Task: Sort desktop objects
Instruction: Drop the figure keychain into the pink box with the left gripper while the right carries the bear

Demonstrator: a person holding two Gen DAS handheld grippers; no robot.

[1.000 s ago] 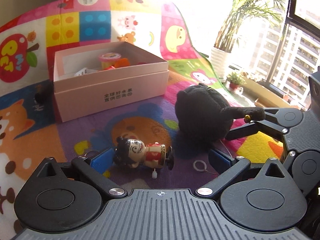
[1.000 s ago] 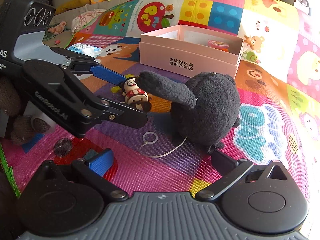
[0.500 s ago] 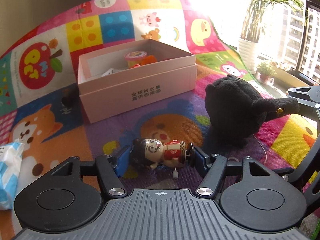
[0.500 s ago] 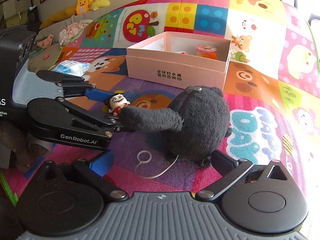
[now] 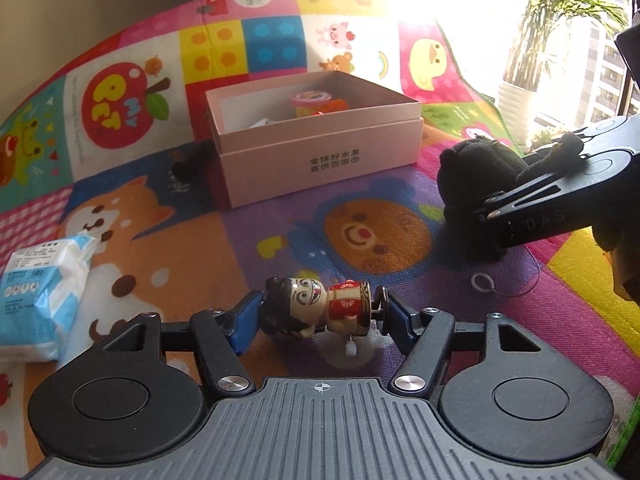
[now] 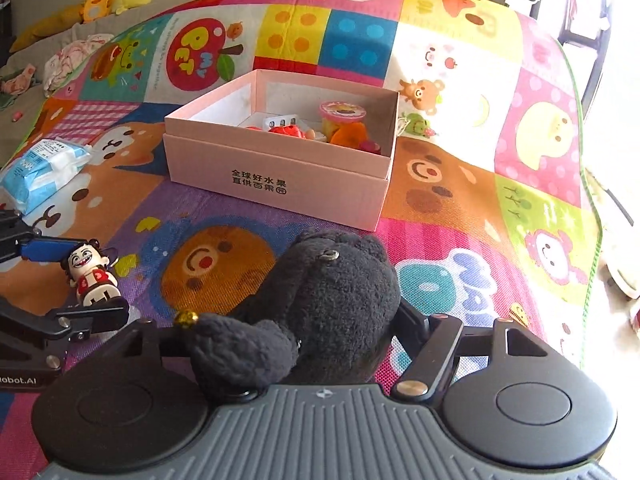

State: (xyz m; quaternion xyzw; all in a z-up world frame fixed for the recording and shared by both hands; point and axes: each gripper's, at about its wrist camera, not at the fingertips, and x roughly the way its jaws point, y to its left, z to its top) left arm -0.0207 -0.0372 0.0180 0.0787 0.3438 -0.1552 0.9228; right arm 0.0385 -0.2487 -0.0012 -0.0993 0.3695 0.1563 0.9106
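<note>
Tissue pack [image 5: 44,292]: lies on the play mat [image 5: 168,248] at far left, apart from the rest.
Left tool [image 5: 320,312]: clenched on the wind-up doll [image 5: 320,308], which lies crosswise between the blue pads, head to the left, base to the right.
Doll's key [image 5: 351,347]: small white knob hanging below the body.
Pink box [image 5: 320,152]: open, beyond the doll at mid-mat; a pink-lidded cup [image 6: 343,118] and orange and red toys sit at its right end.
Pull ring [image 5: 480,282]: white, on a thin cord, on the mat right of the doll.
Black plush [image 6: 328,304]: on the mat, near the box's front corner.
Right tool [image 6: 304,344]: jaws closing, the plush's body between them; the left finger is hidden behind its arm.
</note>
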